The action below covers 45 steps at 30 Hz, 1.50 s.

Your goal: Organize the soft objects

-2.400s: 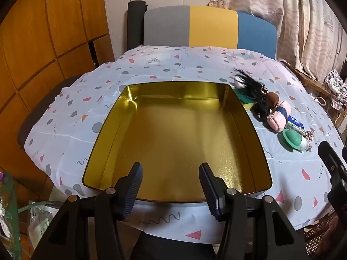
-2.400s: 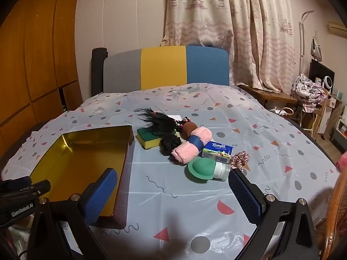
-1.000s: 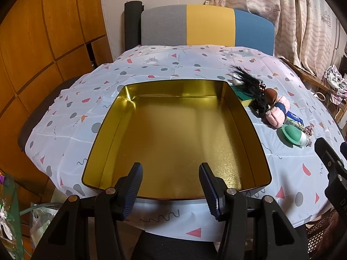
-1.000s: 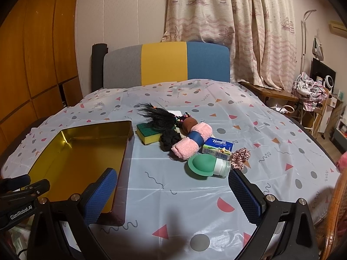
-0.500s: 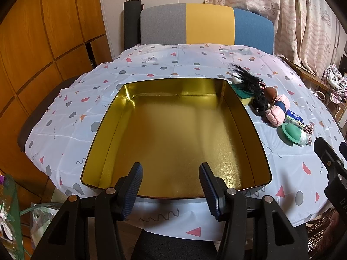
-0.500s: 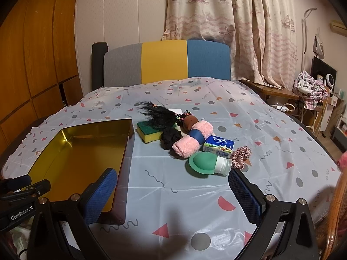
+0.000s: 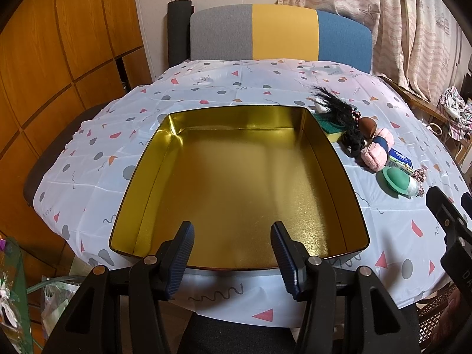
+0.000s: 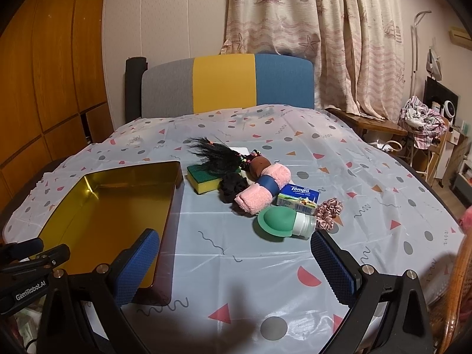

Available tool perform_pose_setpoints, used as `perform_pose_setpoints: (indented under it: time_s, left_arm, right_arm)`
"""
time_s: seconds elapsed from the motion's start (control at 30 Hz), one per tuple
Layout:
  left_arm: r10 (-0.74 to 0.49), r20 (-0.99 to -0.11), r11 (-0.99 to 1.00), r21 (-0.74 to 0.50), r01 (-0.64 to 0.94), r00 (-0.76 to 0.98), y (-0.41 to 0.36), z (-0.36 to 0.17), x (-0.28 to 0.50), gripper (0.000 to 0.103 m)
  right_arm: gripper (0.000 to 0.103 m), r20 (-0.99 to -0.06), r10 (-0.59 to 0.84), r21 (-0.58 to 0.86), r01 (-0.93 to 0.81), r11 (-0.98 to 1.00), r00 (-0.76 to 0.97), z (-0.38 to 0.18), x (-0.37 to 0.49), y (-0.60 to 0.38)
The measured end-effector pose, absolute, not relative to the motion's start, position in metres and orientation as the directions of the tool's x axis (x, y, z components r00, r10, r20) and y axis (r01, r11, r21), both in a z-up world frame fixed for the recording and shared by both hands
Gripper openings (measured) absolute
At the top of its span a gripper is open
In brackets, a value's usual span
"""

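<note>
A: Left tool [image 7: 232,252] hangs over the near edge of the shallow gold-coloured rectangular metal tin [image 7: 333,174]; its ribbed pads are apart with nothing between them. The tin has nothing in it.

B: Right tool [image 8: 234,261] noted. Its blue pads [image 8: 134,265] are spread wide over bare cloth, also gripping nothing. It sits low over the desk covered by a white cloth with coloured shapes [image 8: 339,162].

A: Where are the soft items?

B: In a cluster just right of the tin, all on the cloth. A yellow sponge with a green scouring top [image 8: 203,178] lies nearest the tin's far corner, with a black tuft of hair-like fibres [image 8: 215,155] draped over it. A black scrunchie [image 8: 233,185] touches a rolled pink towel bound by a blue band [image 8: 262,190].

A: And beyond the towel?

B: A blue and green Tempo tissue pack [image 8: 298,199], a green domed silicone piece on a pale cylinder [image 8: 278,221], and a pink scrunchie [image 8: 327,211]. A brown rounded object [image 8: 259,163] sits behind the towel; possibly a makeup sponge, too small to confirm.

A: A chair back in grey, yellow and blue panels [image 7: 280,34] stands at the far side.
</note>
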State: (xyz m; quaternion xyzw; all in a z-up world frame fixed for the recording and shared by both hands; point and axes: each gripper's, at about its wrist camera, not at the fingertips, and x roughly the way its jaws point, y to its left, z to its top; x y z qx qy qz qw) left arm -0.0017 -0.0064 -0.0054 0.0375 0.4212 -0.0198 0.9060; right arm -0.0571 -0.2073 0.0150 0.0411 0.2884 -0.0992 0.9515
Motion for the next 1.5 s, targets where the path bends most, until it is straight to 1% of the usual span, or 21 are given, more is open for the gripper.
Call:
perform_pose_setpoints:
  time_s: [0.57, 0.93, 1.0, 1.2, 1.37, 1.4, 1.5]
  left_arm:
    - [-0.005, -0.772, 0.996, 0.052, 0.071, 0.636, -0.007, -0.008, -0.001, 0.055]
    - [-0.019, -0.775, 0.995, 0.048, 0.089, 0.631, -0.012, -0.009, -0.001, 0.055]
    - [-0.042, -0.783, 0.994, 0.030, 0.106, 0.621, -0.013, -0.009, -0.001, 0.055]
    - [-0.133, -0.784, 0.981, -0.019, 0.191, 0.606, -0.025, -0.011, -0.005, 0.055]
    - [-0.186, -0.783, 0.967, -0.037, 0.254, 0.593, -0.041, -0.008, -0.008, 0.055]
    - [-0.205, -0.781, 0.961, -0.048, 0.271, 0.589, -0.045, -0.006, -0.008, 0.055]
    - [-0.274, -0.773, 0.943, -0.099, 0.318, 0.572, -0.058, 0.000, -0.007, 0.055]
  right_arm:
    - [0.103, -0.569, -0.165, 0.030, 0.221, 0.975, 0.806, 0.012, -0.056, -0.210]
    - [0.103, -0.558, -0.196, 0.026, 0.253, 0.967, 0.806, 0.016, -0.055, -0.222]
    - [0.103, -0.560, -0.213, 0.039, 0.281, 0.959, 0.801, 0.016, -0.054, -0.235]
    - [0.103, -0.619, -0.265, 0.065, 0.384, 0.921, 0.739, 0.007, -0.045, -0.283]
    - [0.103, -0.663, -0.303, 0.010, 0.413, 0.911, 0.684, -0.002, -0.032, -0.317]
    - [0.103, -0.674, -0.315, -0.015, 0.414, 0.910, 0.668, -0.003, -0.026, -0.325]
    - [0.103, -0.694, -0.322, -0.029, 0.422, 0.906, 0.644, -0.007, -0.013, -0.348]
